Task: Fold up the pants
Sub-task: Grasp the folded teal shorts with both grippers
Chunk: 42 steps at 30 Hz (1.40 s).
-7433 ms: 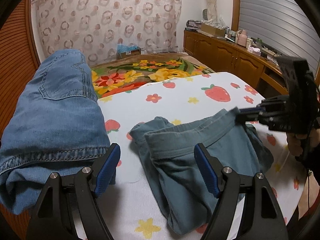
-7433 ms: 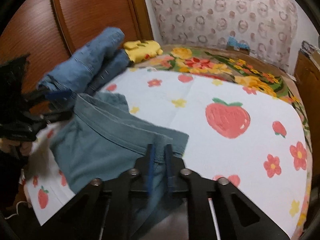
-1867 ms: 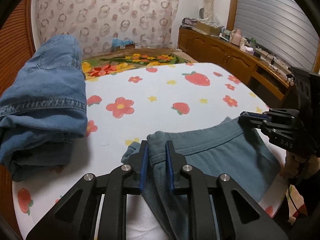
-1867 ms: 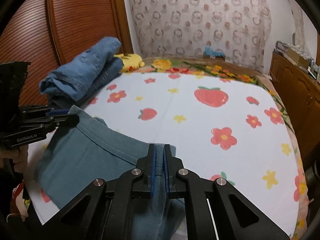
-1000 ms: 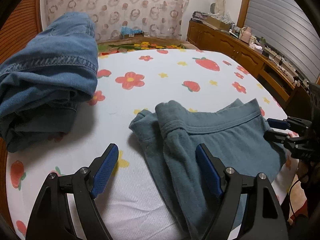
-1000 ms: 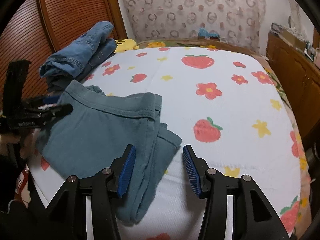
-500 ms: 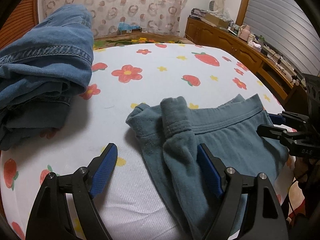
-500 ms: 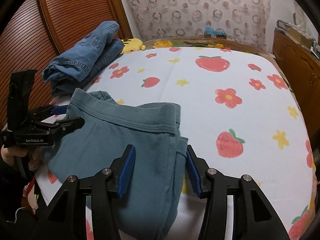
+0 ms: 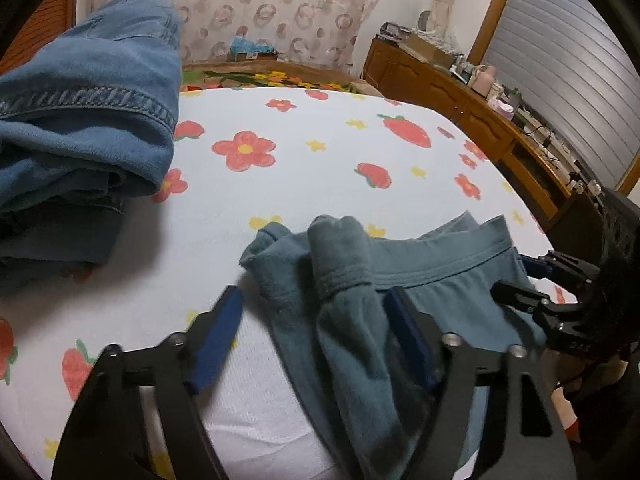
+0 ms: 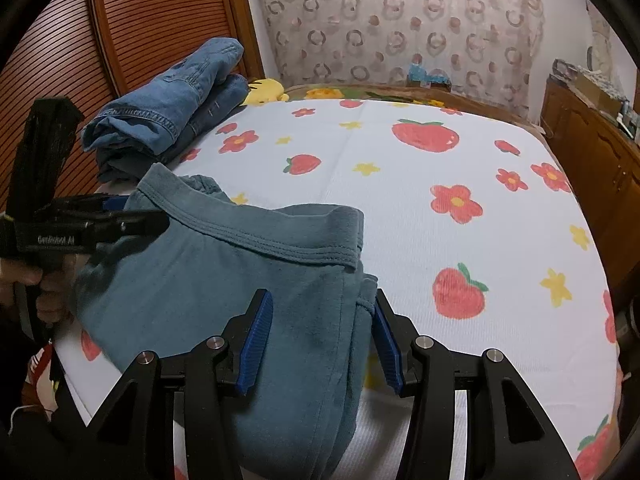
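Teal pants [image 10: 224,280] lie at the bed [image 10: 420,168] edge between both grippers' spread fingers [image 9: 218,332] [image 10: 256,340]; jeans [image 9: 80,120] beyond.

Pants [image 10: 224,280] dusty teal; bed sheet [image 10: 400,184] white w/ red strawberries, red flowers & yellow stars; jeans [image 9: 84,120] mid-blue denim; fingers [image 10: 256,338] black w/ blue pads; curtain [image 10: 400,20] pinkish, ring pattern.

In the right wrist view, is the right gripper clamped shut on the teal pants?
No: the right gripper is open, its blue-padded fingers spread to either side of the teal pants.
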{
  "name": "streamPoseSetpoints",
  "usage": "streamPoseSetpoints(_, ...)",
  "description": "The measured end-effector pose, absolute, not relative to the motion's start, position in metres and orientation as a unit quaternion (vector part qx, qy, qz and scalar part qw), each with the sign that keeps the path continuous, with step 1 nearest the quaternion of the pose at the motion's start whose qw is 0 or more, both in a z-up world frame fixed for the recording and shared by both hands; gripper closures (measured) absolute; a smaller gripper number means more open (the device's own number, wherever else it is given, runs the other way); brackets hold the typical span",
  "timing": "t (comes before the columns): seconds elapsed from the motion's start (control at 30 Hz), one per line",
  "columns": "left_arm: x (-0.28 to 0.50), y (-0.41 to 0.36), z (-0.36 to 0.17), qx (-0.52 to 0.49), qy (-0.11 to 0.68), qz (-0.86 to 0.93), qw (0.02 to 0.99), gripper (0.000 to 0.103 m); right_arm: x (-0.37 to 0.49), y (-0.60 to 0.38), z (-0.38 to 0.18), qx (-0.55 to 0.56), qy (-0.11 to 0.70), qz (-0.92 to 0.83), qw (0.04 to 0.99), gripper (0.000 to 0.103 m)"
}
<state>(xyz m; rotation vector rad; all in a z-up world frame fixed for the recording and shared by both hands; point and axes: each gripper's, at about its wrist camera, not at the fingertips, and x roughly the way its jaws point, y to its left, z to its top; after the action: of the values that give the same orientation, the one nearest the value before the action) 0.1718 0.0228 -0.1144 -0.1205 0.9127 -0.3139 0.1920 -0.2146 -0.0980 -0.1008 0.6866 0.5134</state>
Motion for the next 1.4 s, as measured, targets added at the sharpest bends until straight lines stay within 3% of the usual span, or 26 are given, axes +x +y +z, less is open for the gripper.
streamPoseSetpoints(0.1, 0.172, 0.02, -0.113, -0.063, 0.442, -0.165, 0.88, 0.053, 0.191, -0.215, -0.098, -0.048, 0.332, 0.25, 0.908, 0.051)
streamPoseSetpoints(0.23, 0.173, 0.016, -0.111, -0.066, 0.441, -0.173, 0.878, 0.066, 0.192, -0.218, -0.097, -0.042, 0.333, 0.252, 0.908, 0.051)
streamPoseSetpoints(0.3, 0.171, 0.014, -0.109, -0.067, 0.436, -0.183, 0.879, 0.079, 0.192, -0.219, -0.097, -0.04, 0.333, 0.253, 0.907, 0.052)
streamPoseSetpoints(0.4, 0.166, 0.011, -0.104, -0.058, 0.429, -0.182, 0.883, 0.083, 0.193, -0.221, -0.097, -0.034, 0.334, 0.245, 0.91, 0.06)
streamPoseSetpoints(0.47, 0.162, 0.01, -0.099, -0.059, 0.421, -0.186, 0.886, 0.084, 0.194, -0.223, -0.097, -0.028, 0.334, 0.242, 0.91, 0.063)
streamPoseSetpoints(0.73, 0.147, 0.004, -0.081, -0.043, 0.395, -0.191, 0.898, 0.085, 0.194, -0.228, -0.095, -0.006, 0.345, 0.263, 0.901, 0.09)
streamPoseSetpoints(1.4, 0.114, 0.005, -0.013, -0.025, 0.3, -0.18, 0.937, 0.087, 0.157, -0.232, -0.038, -0.028, 0.247, 0.285, 0.926, 0.092)
